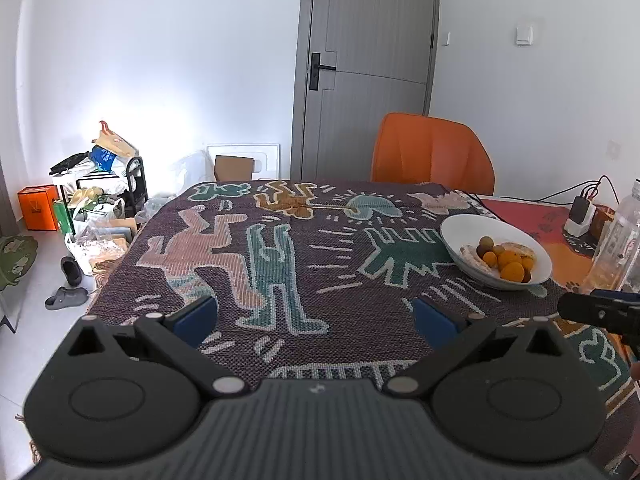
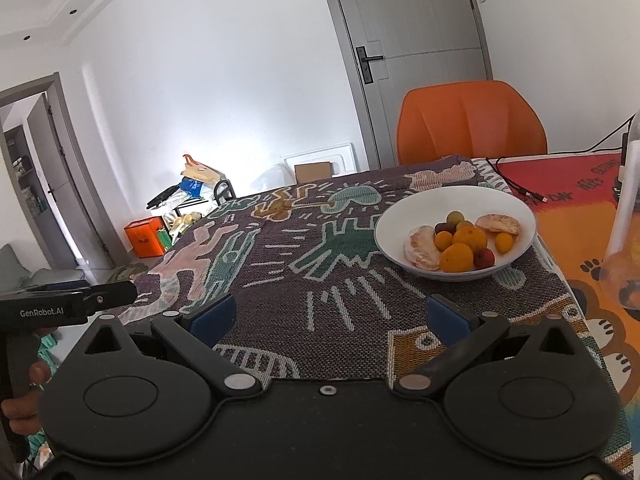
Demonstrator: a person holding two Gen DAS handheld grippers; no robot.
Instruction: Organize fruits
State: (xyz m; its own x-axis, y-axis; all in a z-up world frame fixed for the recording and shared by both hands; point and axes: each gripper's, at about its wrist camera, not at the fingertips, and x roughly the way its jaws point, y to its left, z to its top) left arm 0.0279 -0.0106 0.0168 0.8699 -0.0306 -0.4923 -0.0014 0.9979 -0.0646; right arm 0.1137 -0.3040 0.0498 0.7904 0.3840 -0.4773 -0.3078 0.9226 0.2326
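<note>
- Fruit [image 2: 464, 242] sits piled in the white bowl [image 2: 520, 216] on the patterned cloth [image 2: 280, 272], toward the far right of the surface. I count 2 oranges, a few small orange kumquat-type pcs, 2 peeled citrus pieces, a red one, a greenish one and a dark one.
- No loose fruit on the cloth in either view, so all the fruit I can see is w/ the bowl already. That fits a finished gather; it'd equally fit a bowl waiting to be sorted out. Can't settle which from here.
- Left gripper [image 1: 316, 316]: jaws spread wide, nothing btwn them, held over the near middle of the cloth, well apart from the bowl [image 1: 464, 236]. Reads to me as a parked pose, out of the way.
- Right gripper [image 2: 332, 320]: jaws also spread, empty, aimed roughly at the bowl but short of it, not touching. My guess is it's angled that way bc the bowl is on its side.
- The 2 grippers sit side by side; each one's nose shows at the edge of the other's view, and a hand [image 2: 24, 392] wraps the left handle.
- Clear bottle [image 1: 616, 248] stands just right of the bowl, near enough to bump if I swing in from that side.
- Orange chair [image 2: 472, 124] is tucked at the far edge, behind the bowl.
</note>
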